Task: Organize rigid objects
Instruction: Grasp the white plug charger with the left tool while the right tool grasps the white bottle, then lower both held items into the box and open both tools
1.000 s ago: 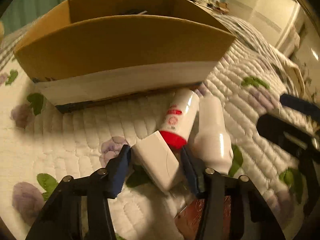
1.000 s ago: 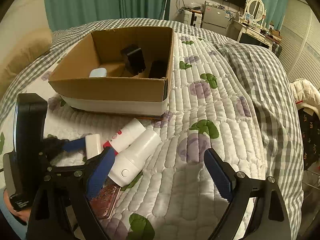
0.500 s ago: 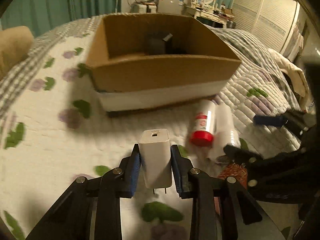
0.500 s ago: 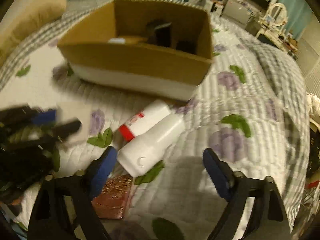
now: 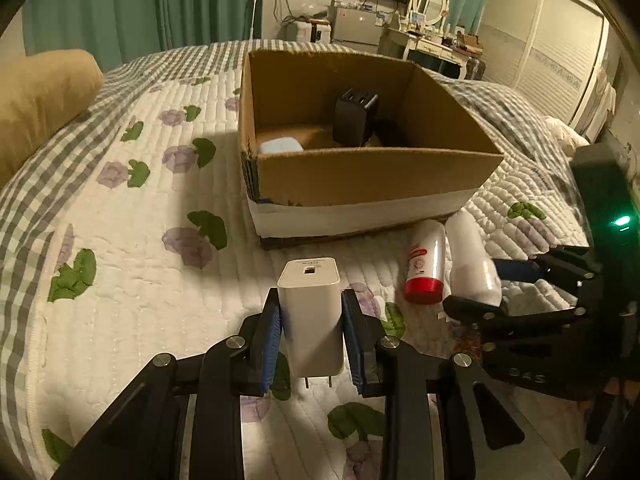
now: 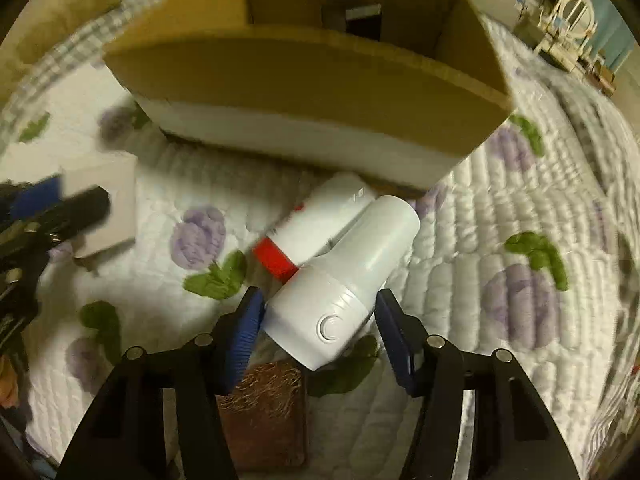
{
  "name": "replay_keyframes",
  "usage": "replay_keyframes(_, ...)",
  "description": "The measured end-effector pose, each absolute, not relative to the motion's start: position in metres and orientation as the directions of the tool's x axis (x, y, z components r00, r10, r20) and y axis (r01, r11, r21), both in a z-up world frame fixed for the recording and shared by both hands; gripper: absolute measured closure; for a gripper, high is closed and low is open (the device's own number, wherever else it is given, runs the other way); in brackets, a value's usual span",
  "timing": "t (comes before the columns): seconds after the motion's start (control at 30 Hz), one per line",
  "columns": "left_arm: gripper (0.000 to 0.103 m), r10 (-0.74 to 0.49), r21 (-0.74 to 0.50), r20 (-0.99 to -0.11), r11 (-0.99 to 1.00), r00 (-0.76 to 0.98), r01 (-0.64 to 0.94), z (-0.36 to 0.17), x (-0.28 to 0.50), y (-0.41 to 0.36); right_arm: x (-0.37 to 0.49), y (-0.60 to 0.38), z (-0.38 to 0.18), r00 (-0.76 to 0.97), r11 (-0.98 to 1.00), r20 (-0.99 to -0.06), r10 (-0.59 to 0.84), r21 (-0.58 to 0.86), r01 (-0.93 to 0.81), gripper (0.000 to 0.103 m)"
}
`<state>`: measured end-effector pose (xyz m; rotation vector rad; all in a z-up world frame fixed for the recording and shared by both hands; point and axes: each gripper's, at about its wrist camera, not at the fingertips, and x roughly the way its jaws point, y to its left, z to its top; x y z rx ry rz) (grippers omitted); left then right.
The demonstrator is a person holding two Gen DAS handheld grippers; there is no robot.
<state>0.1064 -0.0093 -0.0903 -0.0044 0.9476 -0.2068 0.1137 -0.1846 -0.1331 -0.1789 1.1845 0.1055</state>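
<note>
Dim warm light, fisheye-bent, blurred edges

White charger (image 5: 311, 312) between blue pads (image 5: 270, 344) on black gripper arms. Brown cardboard box (image 5: 372, 178) with a white band along its lower wall, containing a black adapter (image 5: 354, 120) and a pale blue item (image 5: 280, 146). White bottle (image 6: 348, 280); white tube with red cap and red label print (image 5: 425, 264). Reddish-brown patterned flat piece (image 6: 266, 412). Quilt (image 5: 120, 240): white, printed with purple flowers and green leaves, bordered in grey-and-white check. Tan pillow (image 5: 40, 96); teal-green curtains (image 5: 140, 8); green indicator light (image 5: 620, 222).
</note>
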Motion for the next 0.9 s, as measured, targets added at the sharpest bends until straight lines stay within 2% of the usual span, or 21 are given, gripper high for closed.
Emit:
replay_keyframes(0.27, 0.074, -0.203, -0.095, -0.762, 0.974, 0.615, 0.204, -0.054, 0.103, -0.016, 0.096, -0.178, -0.071, 0.518, 0.974, -0.855, 0.026, -0.095, -0.207, 0.047)
replay_keyframes(0.6, 0.075, -0.230, -0.083, -0.671, 0.968, 0.705, 0.238, 0.016, 0.146, -0.025, 0.128, -0.179, 0.033, 0.672, 0.969, -0.738, 0.061, -0.118, -0.217, 0.048)
replay_keyframes(0.73, 0.075, -0.211, -0.070, -0.680, 0.972, 0.702, 0.224, 0.018, 0.179, -0.031, 0.158, -0.190, 0.038, 0.682, 0.973, -0.729, 0.059, -0.111, -0.202, 0.048)
replay_keyframes(0.9, 0.075, -0.192, -0.057, -0.716, 0.974, 0.672, 0.218, -0.001, 0.213, -0.037, 0.190, -0.196, 0.012, 0.651, 0.975, -0.757, 0.060, -0.096, -0.201, 0.048)
